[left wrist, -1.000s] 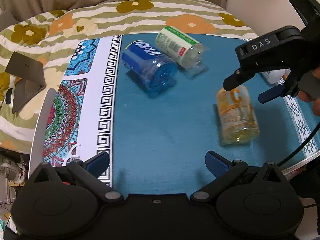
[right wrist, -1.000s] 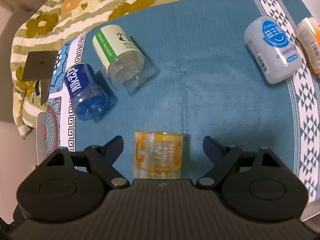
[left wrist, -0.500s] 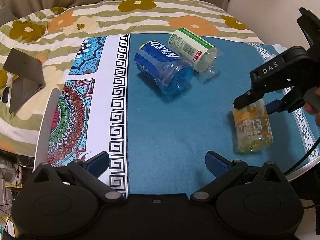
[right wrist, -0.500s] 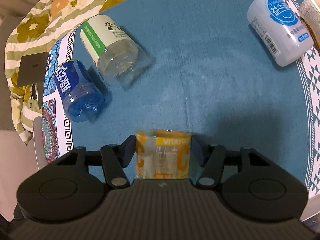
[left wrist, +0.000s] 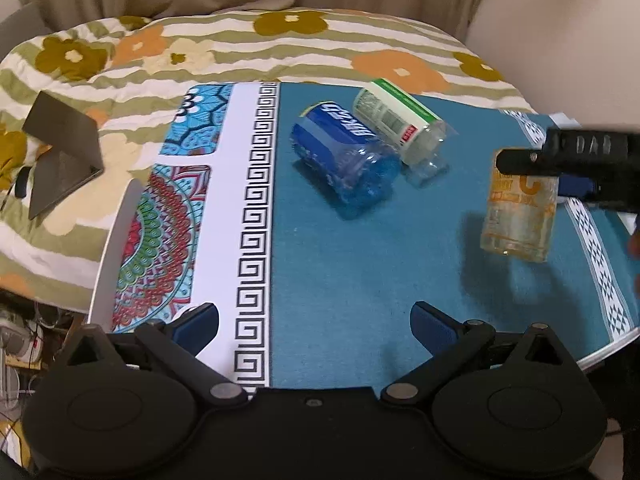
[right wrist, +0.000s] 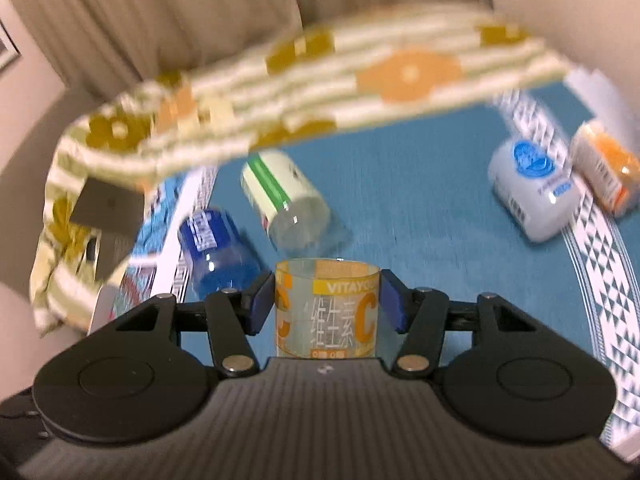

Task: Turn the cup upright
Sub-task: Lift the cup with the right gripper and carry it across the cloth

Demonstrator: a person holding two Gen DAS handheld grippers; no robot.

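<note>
A sec ago the orange cup (right wrist: 326,308) lay on its side on the blue mat (left wrist: 352,264), long axis flat, w/ the right gripper (right wrist: 326,306) coming down wide around it. Half a sec ago the pads had drawn in to its sides. Now the right gripper is clamped on it, blue pads (right wrist: 390,304) pressed to both sides, and the cup is lifted and turned: long axis near vertical, only slightly tilted, seen in the left wrist view as the orange cup (left wrist: 518,212) hanging at the right side of the mat w/ its shadow below it. Open rim points up in the right wrist view; label text reads the right way up. Whether its base touches the mat, can't tell.

The left gripper (left wrist: 316,322) sits low at the near edge of the mat, fingers spread wide apart, nothing between them. It has barely shifted.

The blue cup (left wrist: 348,160) and green-label cup (left wrist: 400,132) lie on their sides, just beside each other, mid-mat. White cup (right wrist: 532,190) and another orange one (right wrist: 606,172) lie tipped at the far right.

Right wrist view is smeared by motion blur, esp. the floral bedding (right wrist: 320,80). In the left wrist view the right gripper (left wrist: 568,160) is blurred, cut off by the frame edge, and hides the cup's top rim.
</note>
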